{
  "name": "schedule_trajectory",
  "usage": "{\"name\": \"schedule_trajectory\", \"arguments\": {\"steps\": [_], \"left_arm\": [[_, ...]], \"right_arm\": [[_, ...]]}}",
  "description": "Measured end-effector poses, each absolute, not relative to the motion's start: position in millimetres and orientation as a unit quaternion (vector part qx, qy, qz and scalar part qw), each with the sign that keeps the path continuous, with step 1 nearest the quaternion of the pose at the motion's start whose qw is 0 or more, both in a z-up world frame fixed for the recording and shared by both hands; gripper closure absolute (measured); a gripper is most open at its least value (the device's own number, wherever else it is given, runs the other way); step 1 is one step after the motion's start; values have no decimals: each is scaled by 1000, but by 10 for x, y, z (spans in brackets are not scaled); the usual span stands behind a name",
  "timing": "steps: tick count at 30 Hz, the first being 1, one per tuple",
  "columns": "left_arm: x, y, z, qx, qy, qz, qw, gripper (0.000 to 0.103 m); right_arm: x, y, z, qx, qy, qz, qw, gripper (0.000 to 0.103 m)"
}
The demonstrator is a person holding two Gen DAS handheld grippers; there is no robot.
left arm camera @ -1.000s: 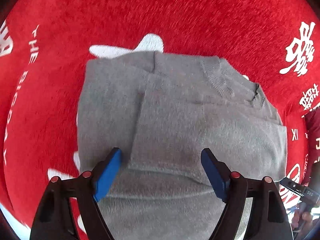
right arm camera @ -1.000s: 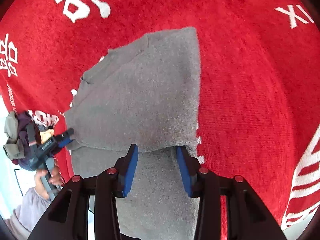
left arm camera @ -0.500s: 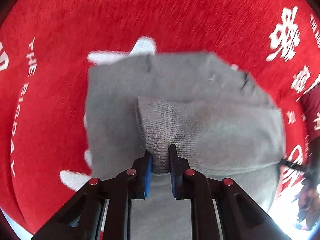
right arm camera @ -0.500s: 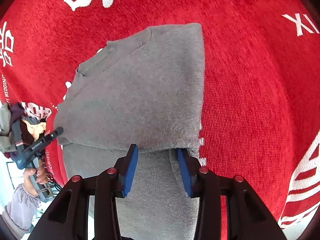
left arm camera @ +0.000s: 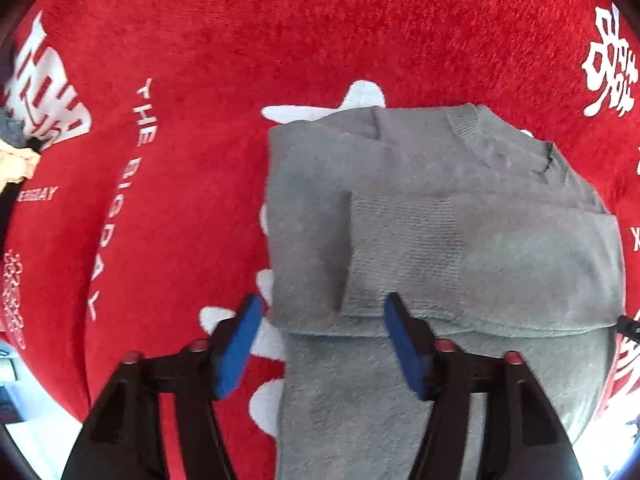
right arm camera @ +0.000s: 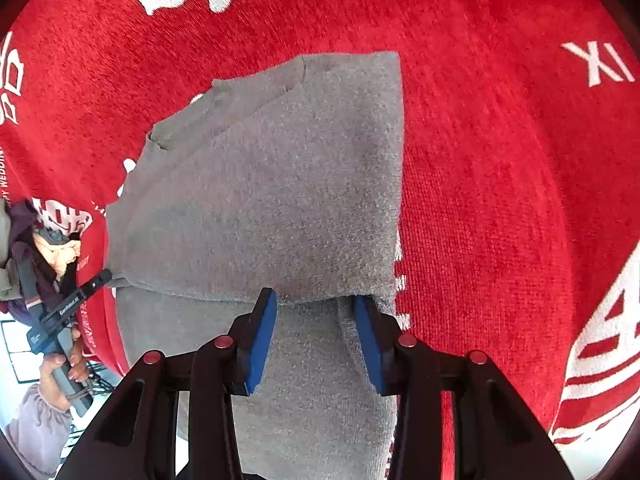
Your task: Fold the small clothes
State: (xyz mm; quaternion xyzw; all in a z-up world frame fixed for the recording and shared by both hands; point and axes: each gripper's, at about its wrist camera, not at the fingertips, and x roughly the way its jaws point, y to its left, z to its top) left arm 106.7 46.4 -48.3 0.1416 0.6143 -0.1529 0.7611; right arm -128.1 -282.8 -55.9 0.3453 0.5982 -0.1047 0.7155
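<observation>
The left tool (left arm camera: pixel 322 338) is opening, its jaws clear above the gray sweater (left arm camera: pixel 440 240), likely letting the folded sleeve settle. The right tool (right arm camera: pixel 314 334) stands half-open over the sweater's edge, gripping nothing. The sweater lies on a red cloth (left arm camera: pixel 280 40). Only the right view shows the person's hand (right arm camera: pixel 60 368).

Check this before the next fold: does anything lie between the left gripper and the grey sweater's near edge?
Nothing visible does. The left gripper, jaws opening, hangs right over the grey sweater, straddling its folded cuff edge; only the red cloth lies around it.
</observation>
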Motion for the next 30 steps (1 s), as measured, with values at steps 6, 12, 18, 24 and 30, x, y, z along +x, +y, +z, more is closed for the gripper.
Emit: {"name": "schedule_trajectory", "arguments": {"steps": [6, 12, 18, 24, 30], "left_arm": [[1058, 471, -620, 164, 627, -114, 753, 35], [798, 414, -549, 167, 636, -128, 742, 36], [505, 445, -496, 150, 653, -128, 731, 36], [165, 219, -651, 161, 680, -130, 704, 36], [-66, 75, -666, 164, 694, -139, 687, 36]], "right_arm": [[-1203, -2690, -362, 305, 584, -97, 745, 60], [-1142, -2683, -312, 287, 588, -95, 750, 60], [-1167, -2806, -189, 287, 563, -118, 766, 60], [-1085, -2805, -551, 267, 615, -100, 735, 65], [-1310, -2823, -418, 286, 624, -80, 723, 64]]}}
